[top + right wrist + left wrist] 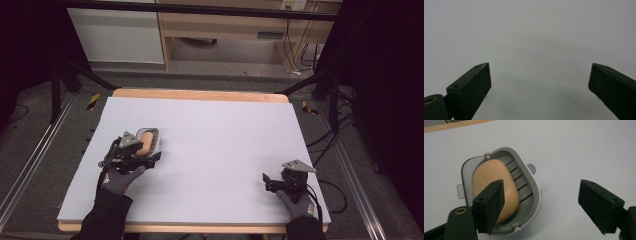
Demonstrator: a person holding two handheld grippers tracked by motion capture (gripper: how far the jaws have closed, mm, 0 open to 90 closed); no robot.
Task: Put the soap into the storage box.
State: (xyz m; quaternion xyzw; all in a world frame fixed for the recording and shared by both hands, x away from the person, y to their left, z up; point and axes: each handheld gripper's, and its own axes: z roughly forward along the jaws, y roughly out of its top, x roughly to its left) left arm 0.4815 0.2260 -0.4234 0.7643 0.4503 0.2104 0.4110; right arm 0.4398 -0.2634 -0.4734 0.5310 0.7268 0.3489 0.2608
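- Hovering over the soap dish (499, 192), the left gripper (541, 205) had its jaws spread wide, released, gripping nothing.
- One left jaw hung above the orange soap (494, 182) lying in the grey dish; the other was out over bare white table (225, 135).
- Well apart to the right, the right gripper (539, 85) sat released too, jaws wide over blank tabletop.
- Gloved hands (120, 179) held both tools.

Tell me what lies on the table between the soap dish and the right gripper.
Nothing: in the high view, only bare white table separates the soap dish from the right gripper.
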